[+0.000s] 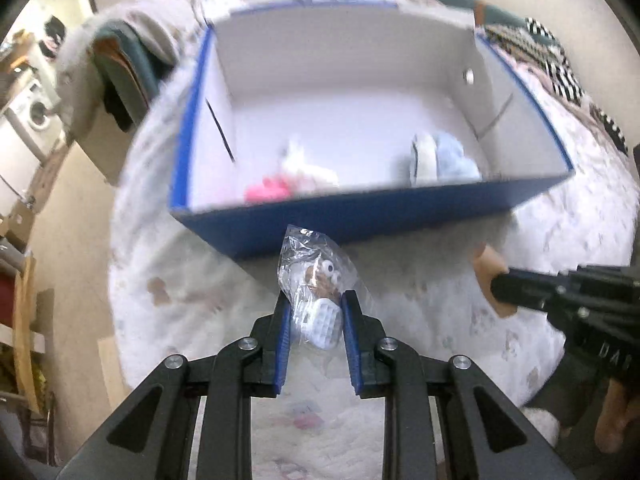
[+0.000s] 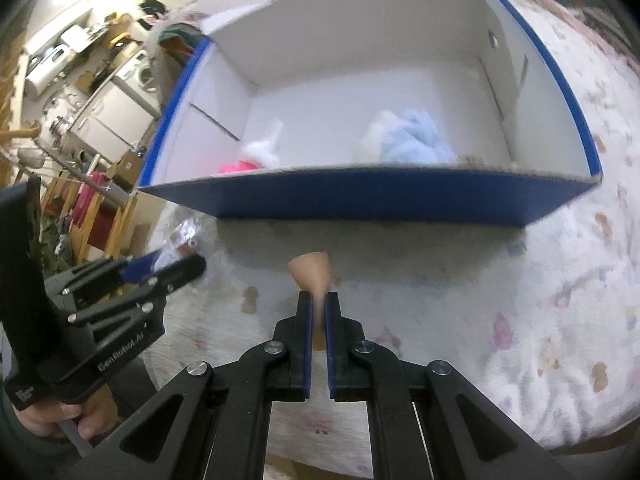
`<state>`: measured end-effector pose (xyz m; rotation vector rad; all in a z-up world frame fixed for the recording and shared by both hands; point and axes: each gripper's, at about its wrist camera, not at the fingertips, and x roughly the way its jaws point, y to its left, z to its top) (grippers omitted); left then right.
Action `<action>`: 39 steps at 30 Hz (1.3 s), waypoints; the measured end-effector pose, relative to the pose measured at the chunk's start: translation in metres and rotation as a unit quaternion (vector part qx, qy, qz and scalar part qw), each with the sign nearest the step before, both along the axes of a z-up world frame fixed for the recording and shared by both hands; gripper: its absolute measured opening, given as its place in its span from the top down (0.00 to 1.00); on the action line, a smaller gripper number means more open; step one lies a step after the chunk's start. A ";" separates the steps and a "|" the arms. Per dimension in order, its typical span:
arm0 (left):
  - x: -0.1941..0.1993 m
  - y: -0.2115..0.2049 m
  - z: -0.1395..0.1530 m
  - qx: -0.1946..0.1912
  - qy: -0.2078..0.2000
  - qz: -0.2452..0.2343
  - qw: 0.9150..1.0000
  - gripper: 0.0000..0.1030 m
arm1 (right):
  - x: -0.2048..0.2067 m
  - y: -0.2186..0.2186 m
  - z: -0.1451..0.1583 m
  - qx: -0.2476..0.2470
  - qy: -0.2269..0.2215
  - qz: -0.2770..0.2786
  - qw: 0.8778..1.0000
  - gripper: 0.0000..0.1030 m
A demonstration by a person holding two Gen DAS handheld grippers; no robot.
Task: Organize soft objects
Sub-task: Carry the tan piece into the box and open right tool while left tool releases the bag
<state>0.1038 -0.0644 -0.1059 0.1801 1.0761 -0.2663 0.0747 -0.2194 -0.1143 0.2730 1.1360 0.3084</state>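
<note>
**Both grippers loaded, short of the box**

Nearest my left camera, the left gripper [image 1: 313,312] has its blue pads clamped on a small toy sealed in a clear plastic bag [image 1: 314,280]. The bag sits between the fingertips and sticks out past them toward the box; I can make out googly eyes and a white gridded part, but the crinkled plastic hides the rest, so I cannot say what the toy is.

On my right camera, the right gripper [image 2: 319,308] has its fingers almost together, pinched on a thin peach-coloured soft piece [image 2: 311,270] that flares out beyond the tips. It is smeared between the pads, possibly a sponge or foam.

Below both lies a pale printed bedspread [image 2: 540,320].

Farther out stands the blue box [image 1: 360,216] with white inner walls, open at the top. Inside, near its front wall, sit a white and pink plush [image 1: 294,178] on the left and a light blue fluffy thing [image 2: 412,140] on the right, both blurred and partly cut off by the wall.
</note>
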 end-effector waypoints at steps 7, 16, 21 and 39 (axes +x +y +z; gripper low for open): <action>-0.002 0.010 0.037 -0.027 -0.079 0.029 0.996 0.79 | -0.009 0.006 0.031 0.001 -0.073 0.016 0.997 0.93; 0.005 0.023 0.066 -0.036 -0.115 0.053 0.991 0.79 | -0.003 -0.017 0.064 0.023 -0.099 -0.003 0.995 0.93; 0.032 0.027 0.083 -0.058 -0.085 0.071 0.992 0.79 | 0.018 -0.035 0.089 0.014 -0.123 -0.016 0.992 0.93; 0.114 -0.005 0.033 -0.028 -0.050 0.042 0.998 0.79 | 0.102 -0.066 0.028 0.032 -0.045 -0.066 0.996 0.93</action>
